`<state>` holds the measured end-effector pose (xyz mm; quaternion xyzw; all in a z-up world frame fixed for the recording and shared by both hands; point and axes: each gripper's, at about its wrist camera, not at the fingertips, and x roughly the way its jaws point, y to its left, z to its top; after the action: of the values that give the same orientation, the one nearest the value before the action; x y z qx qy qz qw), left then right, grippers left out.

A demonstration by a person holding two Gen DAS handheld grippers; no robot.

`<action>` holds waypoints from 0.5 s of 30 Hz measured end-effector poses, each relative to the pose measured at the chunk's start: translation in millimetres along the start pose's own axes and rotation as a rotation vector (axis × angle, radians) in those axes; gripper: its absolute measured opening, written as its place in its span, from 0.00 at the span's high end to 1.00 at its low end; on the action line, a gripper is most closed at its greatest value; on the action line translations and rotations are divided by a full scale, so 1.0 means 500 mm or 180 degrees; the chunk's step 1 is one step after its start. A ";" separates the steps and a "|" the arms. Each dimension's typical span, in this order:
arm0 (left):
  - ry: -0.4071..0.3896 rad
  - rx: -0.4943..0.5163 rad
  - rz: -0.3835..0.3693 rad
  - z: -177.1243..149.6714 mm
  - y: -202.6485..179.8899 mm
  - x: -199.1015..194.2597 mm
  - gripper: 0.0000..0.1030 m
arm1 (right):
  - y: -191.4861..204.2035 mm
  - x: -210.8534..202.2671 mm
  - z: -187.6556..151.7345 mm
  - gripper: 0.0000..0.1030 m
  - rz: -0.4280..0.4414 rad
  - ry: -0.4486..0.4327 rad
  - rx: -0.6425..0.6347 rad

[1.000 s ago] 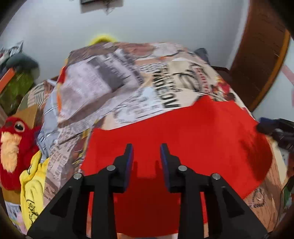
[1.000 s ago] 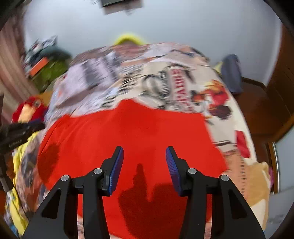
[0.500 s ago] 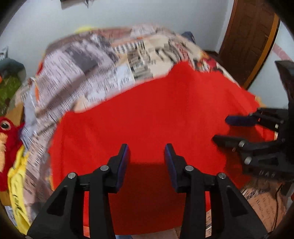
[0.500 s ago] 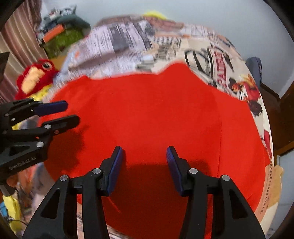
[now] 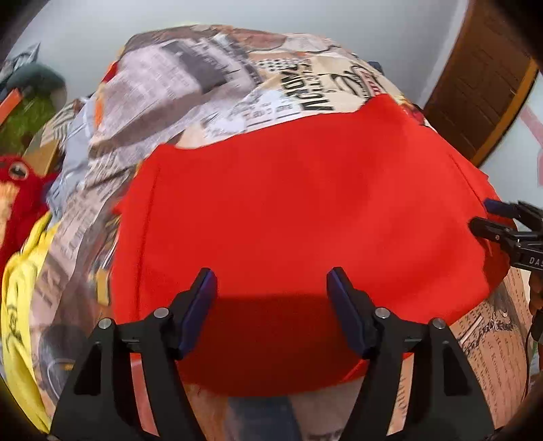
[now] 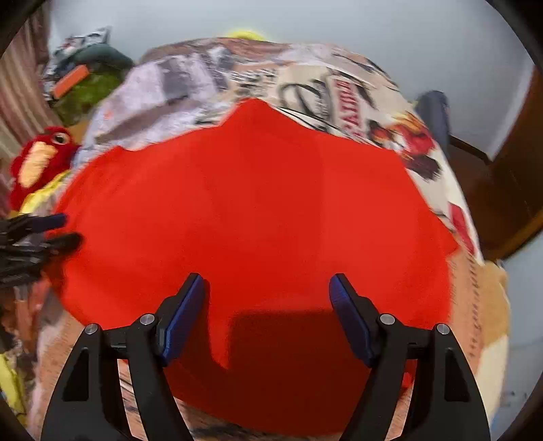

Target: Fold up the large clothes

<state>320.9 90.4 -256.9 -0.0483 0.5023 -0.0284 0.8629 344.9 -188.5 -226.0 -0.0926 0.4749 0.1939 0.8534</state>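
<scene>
**Red garment spread on a printed bed cover, both tools above its near edge**

A pale wall (image 5: 305, 20) backs a bed covered by a newspaper-print bedspread (image 5: 217, 78) in beige, grey and brown; a brown wooden door (image 5: 482, 88) stands at the right in the left wrist view. A large, plain red fabric garment (image 5: 305, 210) lies flat across the bedspread, its far edge uneven and its near edge reaching toward the cameras. The left tool (image 5: 271, 298) hangs over the near part of the garment with its blue-padded black fingers spread wide and nothing between them; its shadow falls on the cloth just below. The right tool (image 6: 268, 302) is likewise spread wide and empty above the near part of the garment. In the left wrist view the right tool also shows at the garment's right edge; whether it touches the cloth there cannot be told. A red plush toy with an orange face (image 6: 37, 163) and a crumpled yellow printed cloth (image 5: 20, 298) lie beside the bed on the left.
</scene>
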 end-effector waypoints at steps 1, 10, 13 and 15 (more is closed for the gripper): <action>0.0004 -0.0049 0.0024 -0.006 0.010 -0.003 0.34 | -0.009 0.001 -0.006 0.29 -0.0024 0.0025 0.0025; 0.0050 -0.0540 0.0341 -0.073 0.103 -0.010 0.34 | -0.100 -0.014 -0.073 0.27 -0.0088 0.0089 0.0473; 0.0078 -0.0798 0.0395 -0.100 0.138 -0.014 0.34 | -0.107 -0.023 -0.088 0.27 -0.0088 0.0069 0.0526; 0.0078 -0.0949 0.0458 -0.115 0.158 -0.024 0.34 | -0.103 -0.028 -0.095 0.27 -0.0240 0.0090 0.0467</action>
<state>265.3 166.9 -283.7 -0.1393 0.5135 0.1077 0.8398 323.1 -255.1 -240.7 -0.0503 0.4960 0.1250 0.8578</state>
